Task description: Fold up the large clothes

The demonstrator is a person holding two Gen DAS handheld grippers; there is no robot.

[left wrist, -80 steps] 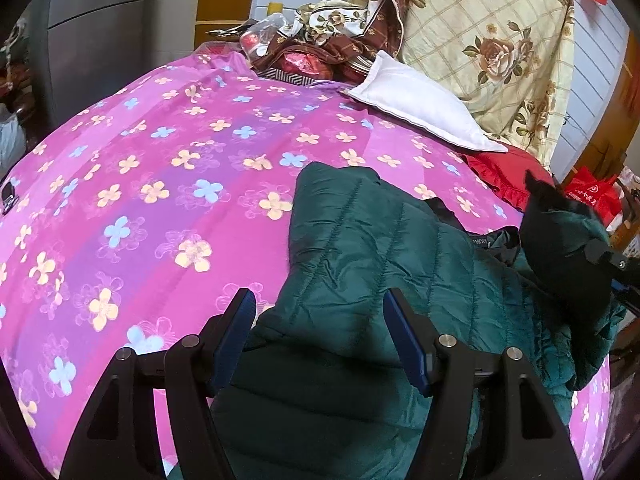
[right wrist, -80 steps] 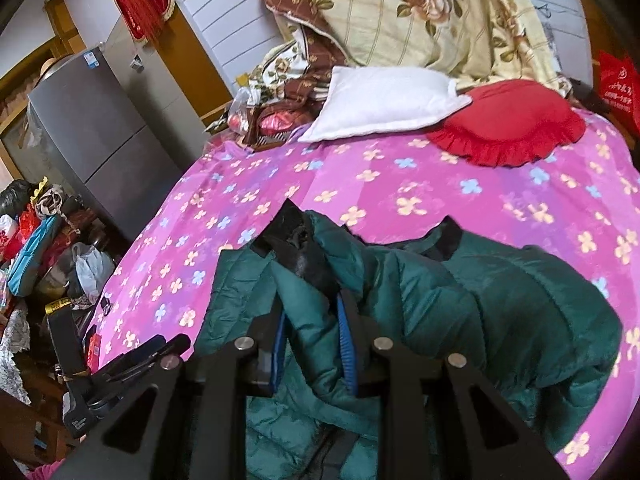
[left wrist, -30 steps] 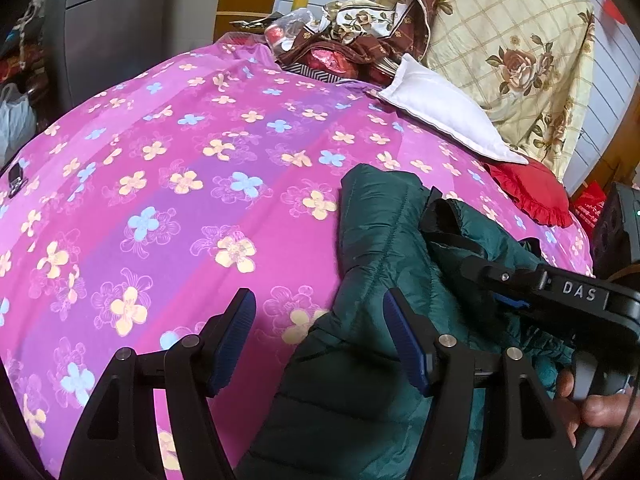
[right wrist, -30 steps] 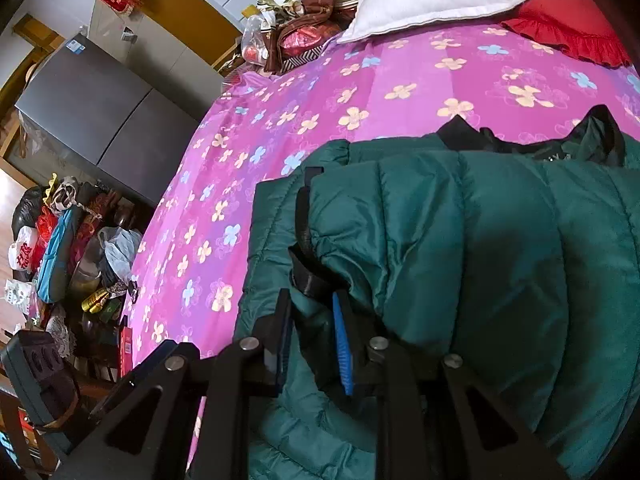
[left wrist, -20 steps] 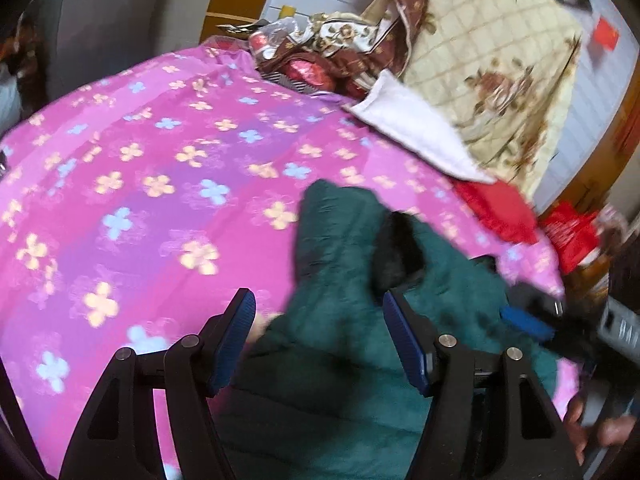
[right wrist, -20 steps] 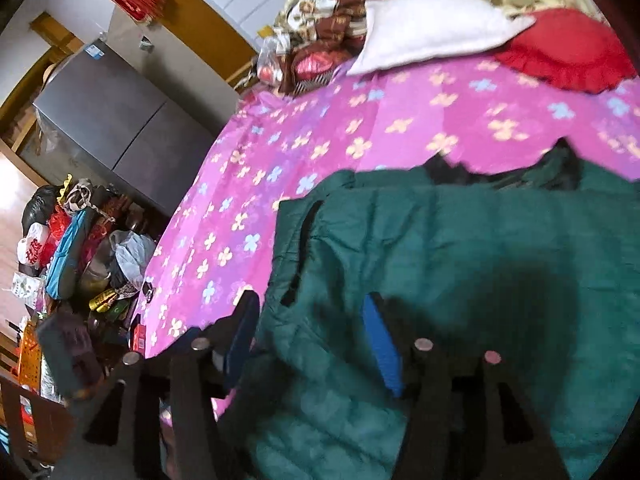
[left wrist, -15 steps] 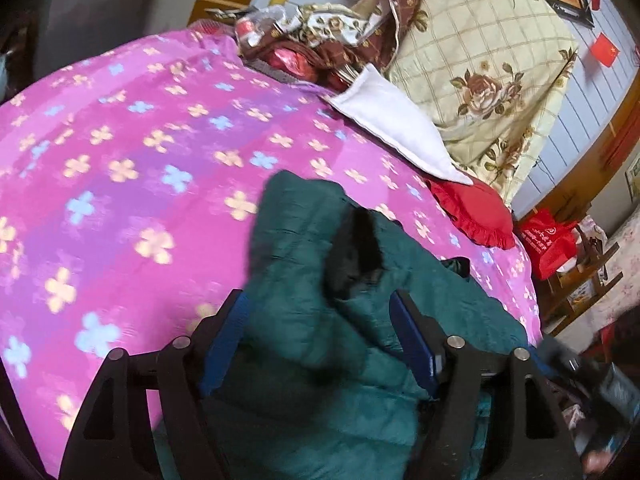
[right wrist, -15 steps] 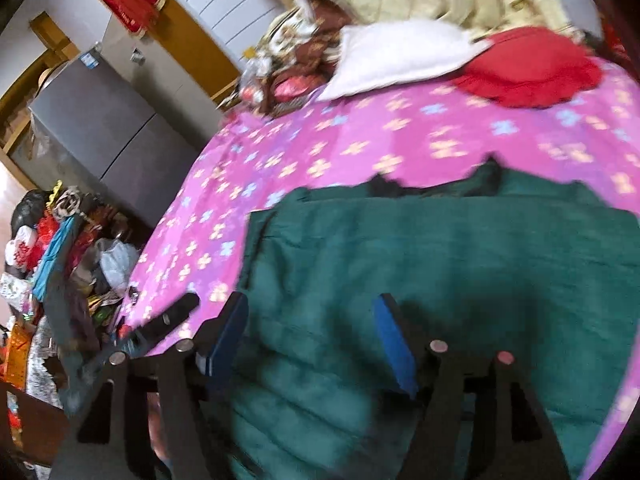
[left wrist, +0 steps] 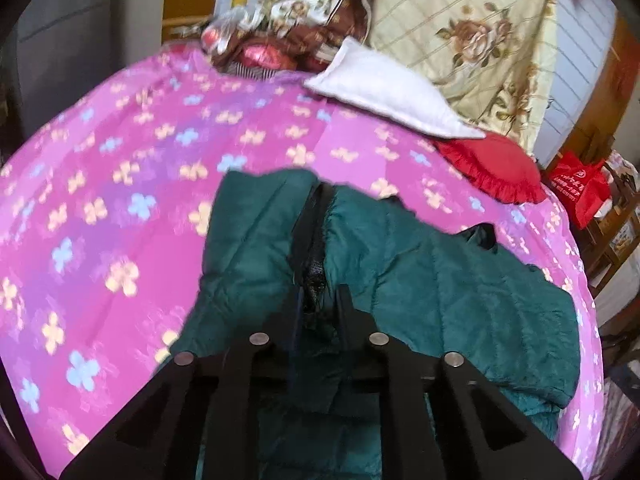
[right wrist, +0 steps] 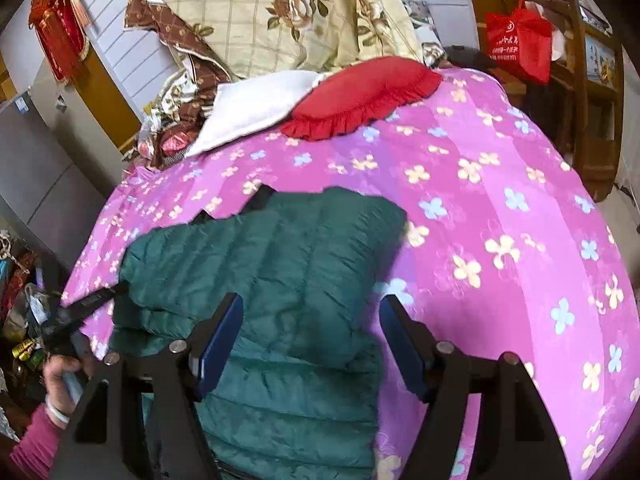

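A dark green quilted jacket lies folded on the pink flowered bedspread. My left gripper is shut on a black-trimmed fold of the jacket near its left side. In the right wrist view the jacket spreads under my right gripper, whose jaws are opening; the blue pads stand wide apart above the cloth and press on nothing. The left gripper shows at the jacket's left edge, held by a hand in a pink sleeve.
A white pillow, a red frilled cushion and a rose-patterned quilt pile up at the head of the bed. A red bag hangs by wooden shelves on the right. A grey fridge and floor clutter stand left.
My left gripper moved over the jacket and closed on its black-trimmed fold. My right gripper let go of the jacket, opened wide and swung right along the jacket.
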